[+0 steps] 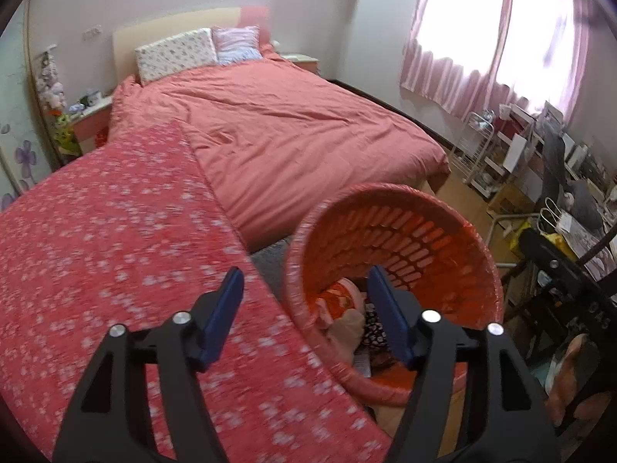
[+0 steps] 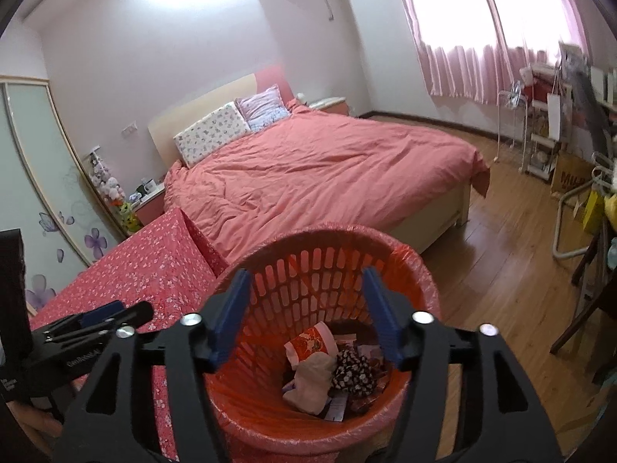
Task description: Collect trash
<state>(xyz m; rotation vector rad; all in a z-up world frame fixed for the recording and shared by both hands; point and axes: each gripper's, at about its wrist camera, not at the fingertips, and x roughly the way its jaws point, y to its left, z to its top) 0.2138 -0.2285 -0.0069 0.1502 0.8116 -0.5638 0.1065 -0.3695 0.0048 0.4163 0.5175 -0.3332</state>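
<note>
An orange slatted waste basket (image 2: 316,266) with a pink liner stands beside a table covered in red flowered cloth (image 2: 146,266). Inside lie a red paper cup (image 2: 312,343), crumpled beige paper (image 2: 312,382) and a dark flowered wrapper (image 2: 354,372). My right gripper (image 2: 306,312) is open and empty, right above the basket's mouth. My left gripper (image 1: 304,312) is open and empty, over the cloth's edge next to the basket (image 1: 416,231); it also shows at the left of the right wrist view (image 2: 112,318).
A bed with a salmon duvet (image 2: 320,169) and pillows (image 2: 212,137) fills the room behind. Wooden floor (image 2: 501,239) lies to the right. Cluttered shelves, a cart and a desk (image 1: 540,177) line the right wall under pink curtains. A wardrobe (image 2: 34,177) stands left.
</note>
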